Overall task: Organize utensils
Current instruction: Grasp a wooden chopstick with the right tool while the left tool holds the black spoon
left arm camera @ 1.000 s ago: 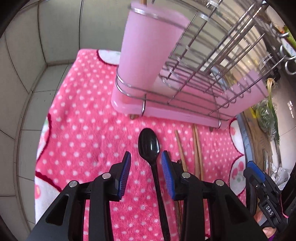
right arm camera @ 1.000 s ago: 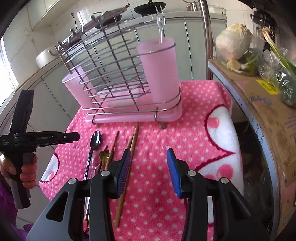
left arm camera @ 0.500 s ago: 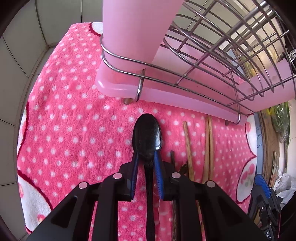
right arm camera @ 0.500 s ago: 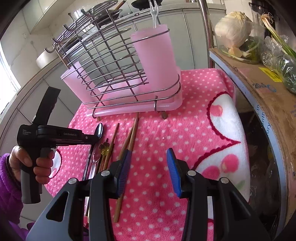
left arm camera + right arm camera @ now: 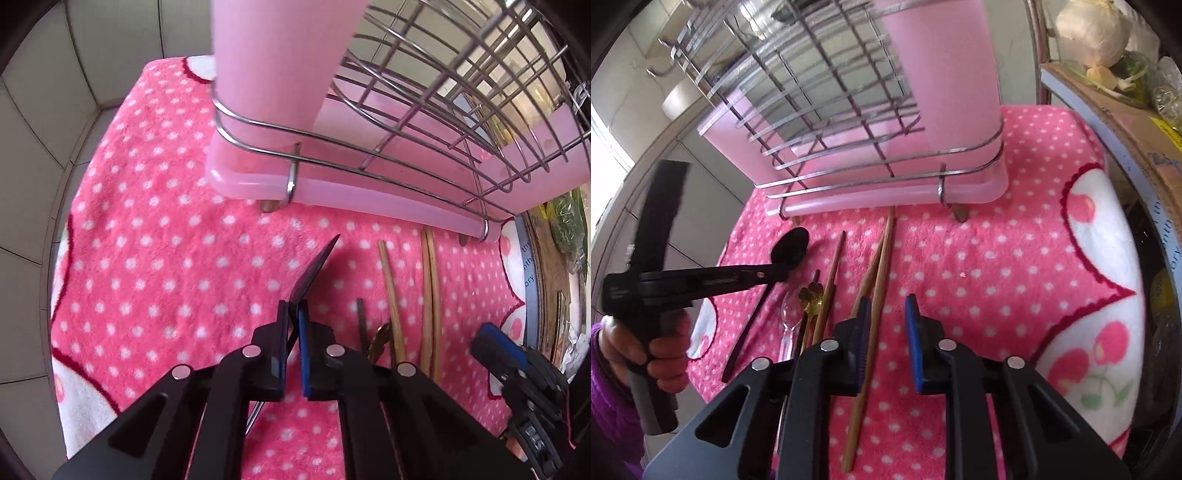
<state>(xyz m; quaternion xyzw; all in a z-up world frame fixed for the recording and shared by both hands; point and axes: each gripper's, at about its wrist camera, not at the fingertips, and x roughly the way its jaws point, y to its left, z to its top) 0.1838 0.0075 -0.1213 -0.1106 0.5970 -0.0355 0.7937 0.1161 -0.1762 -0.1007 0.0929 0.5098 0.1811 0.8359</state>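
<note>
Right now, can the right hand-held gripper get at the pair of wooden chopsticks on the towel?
Probably yes. The right hand-held gripper is open, directly above the chopstick pair, one stick already beside its left finger. Nothing lies over them, and the left hand-held gripper is off to the side, holding the black spoon.

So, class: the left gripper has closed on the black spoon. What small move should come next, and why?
Probably lift it higher. The left gripper is shut on the black spoon, whose handle tip seems to touch the pink towel; the pink cup opens well above.
</note>
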